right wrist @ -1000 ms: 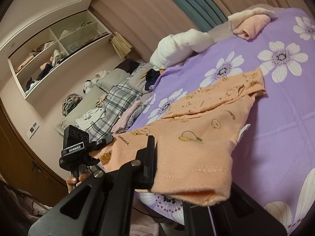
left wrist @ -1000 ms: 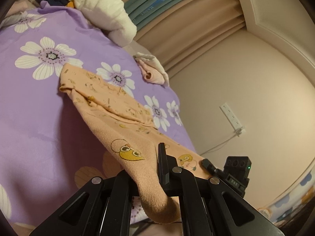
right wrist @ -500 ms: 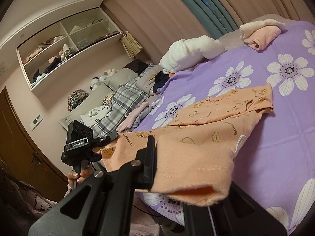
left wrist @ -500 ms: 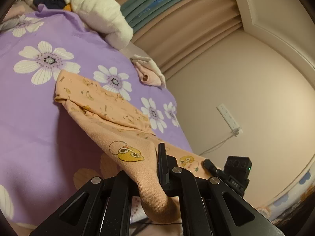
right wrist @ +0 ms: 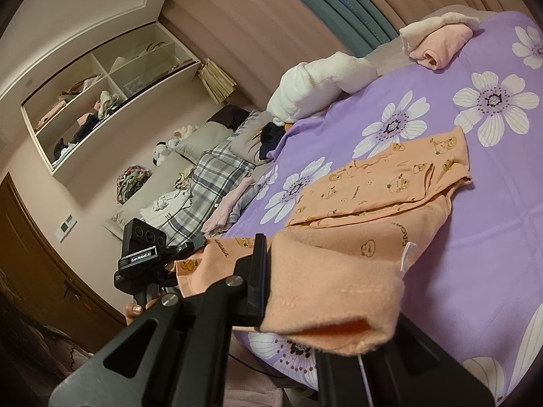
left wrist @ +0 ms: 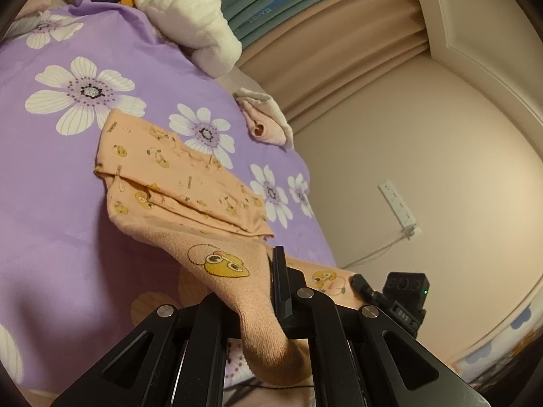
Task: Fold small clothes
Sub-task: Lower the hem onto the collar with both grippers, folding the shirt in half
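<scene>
A small orange garment [left wrist: 176, 183] with yellow cartoon prints lies partly on the purple flowered bed sheet [left wrist: 51, 176]; it also shows in the right wrist view [right wrist: 383, 186]. Its far half rests folded on the bed, and its near edge is lifted off the sheet. My left gripper [left wrist: 268, 291] is shut on one near corner, the cloth draped over the fingers. My right gripper [right wrist: 305, 281] is shut on the other near corner. Each gripper shows in the other's view, the right one [left wrist: 404, 295] and the left one [right wrist: 146, 254].
A white rolled blanket [left wrist: 190, 17] and a pink rolled garment [left wrist: 264, 125] lie at the bed's far side by the curtains. Plaid and other clothes [right wrist: 210, 179] are piled at the bed's left end. Wall shelves [right wrist: 101, 101] hold more clothes. A wall socket [left wrist: 400, 207] is on the right.
Both grippers have carried the garment's near edge forward over the bed. The far part now lies flatter on the sheet, doubled over itself.
</scene>
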A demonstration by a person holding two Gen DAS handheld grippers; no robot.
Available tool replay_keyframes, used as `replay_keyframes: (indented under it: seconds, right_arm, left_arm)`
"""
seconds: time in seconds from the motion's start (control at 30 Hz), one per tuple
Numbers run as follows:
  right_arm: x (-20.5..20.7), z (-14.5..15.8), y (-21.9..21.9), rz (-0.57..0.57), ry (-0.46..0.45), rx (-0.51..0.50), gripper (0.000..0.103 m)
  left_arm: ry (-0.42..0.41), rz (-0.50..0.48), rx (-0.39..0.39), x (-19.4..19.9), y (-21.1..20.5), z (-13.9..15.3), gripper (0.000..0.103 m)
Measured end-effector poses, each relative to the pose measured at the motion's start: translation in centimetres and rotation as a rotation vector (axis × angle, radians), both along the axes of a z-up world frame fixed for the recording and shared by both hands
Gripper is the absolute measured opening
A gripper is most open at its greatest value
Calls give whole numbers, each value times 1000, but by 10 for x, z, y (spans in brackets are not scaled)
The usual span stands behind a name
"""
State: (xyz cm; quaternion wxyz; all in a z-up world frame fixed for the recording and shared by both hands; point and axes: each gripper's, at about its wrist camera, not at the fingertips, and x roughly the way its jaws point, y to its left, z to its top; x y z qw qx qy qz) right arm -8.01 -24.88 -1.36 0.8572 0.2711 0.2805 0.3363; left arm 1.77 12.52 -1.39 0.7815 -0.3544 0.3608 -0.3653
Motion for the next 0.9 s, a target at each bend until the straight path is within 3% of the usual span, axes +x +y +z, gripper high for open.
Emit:
replay_keyframes:
  seconds: [0.9]
  right_arm:
    - [15, -2, -12, -75, 40, 26, 7]
  left_arm:
    - [26, 4, 0, 15, 2, -1, 1]
